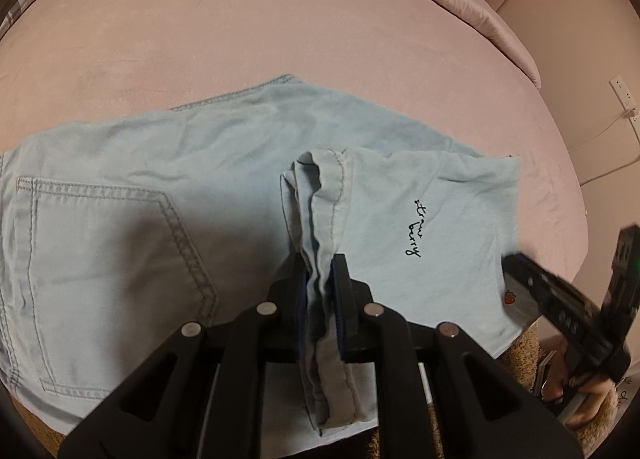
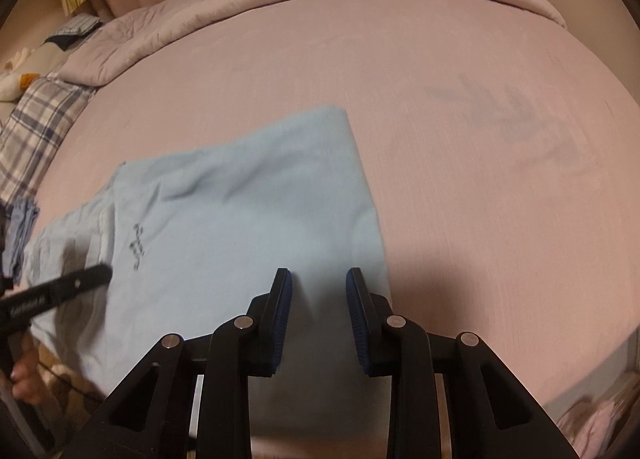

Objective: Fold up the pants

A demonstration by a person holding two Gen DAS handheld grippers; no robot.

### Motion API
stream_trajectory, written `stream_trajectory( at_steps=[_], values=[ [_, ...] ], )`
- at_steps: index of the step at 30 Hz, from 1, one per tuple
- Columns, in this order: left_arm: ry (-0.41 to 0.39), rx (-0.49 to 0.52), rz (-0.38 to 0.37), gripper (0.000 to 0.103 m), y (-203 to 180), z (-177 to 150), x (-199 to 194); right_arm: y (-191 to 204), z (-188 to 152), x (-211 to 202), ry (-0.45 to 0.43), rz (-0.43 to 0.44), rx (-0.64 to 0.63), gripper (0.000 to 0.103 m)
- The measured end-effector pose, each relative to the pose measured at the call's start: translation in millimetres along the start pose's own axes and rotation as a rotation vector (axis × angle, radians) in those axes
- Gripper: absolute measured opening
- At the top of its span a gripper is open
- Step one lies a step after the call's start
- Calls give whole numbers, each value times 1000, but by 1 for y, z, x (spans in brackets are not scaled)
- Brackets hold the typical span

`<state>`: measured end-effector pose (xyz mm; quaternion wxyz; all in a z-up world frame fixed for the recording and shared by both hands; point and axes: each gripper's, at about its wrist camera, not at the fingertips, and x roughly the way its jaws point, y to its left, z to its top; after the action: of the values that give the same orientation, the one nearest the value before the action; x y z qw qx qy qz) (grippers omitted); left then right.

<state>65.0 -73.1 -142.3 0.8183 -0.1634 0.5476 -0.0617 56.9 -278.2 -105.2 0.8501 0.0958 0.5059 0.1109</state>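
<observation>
Where the pink bedsheet spreads flat, light blue denim pants lie folded, back pocket up, script embroidery on the lapped leg. Left gripper: clamped on a bunched hem. Right gripper: jaws apart over the cloth, holding nothing. Plaid pillow at the bed edge.

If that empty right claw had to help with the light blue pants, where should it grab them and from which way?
Probably the near right corner of the pants, just ahead of the open right gripper. The cloth there lies flat with a free edge on the pink bed, so one finger could slide under from the right. The left gripper already pinches the bunched hem.
</observation>
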Motion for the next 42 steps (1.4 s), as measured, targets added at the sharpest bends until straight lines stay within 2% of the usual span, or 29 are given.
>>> stream_trajectory(
  at_steps=[8, 25, 31, 35, 42],
  values=[
    [-3, 1, 4, 14, -1, -6, -1, -11, -23, -17, 22, 9, 19, 29],
    [6, -19, 0, 15, 3, -21, -8, -6, -20, -14, 27, -21, 33, 29],
    [18, -48, -28, 15, 8, -32, -16, -3, -17, -13, 45, -44, 28, 29],
    [30, -87, -83, 17, 18, -37, -25, 2, -11, -11, 53, -62, 30, 30],
    [5, -100, -75, 20, 26, -41, -43, 11, -7, -7, 64, -84, 19, 33]
  ],
)
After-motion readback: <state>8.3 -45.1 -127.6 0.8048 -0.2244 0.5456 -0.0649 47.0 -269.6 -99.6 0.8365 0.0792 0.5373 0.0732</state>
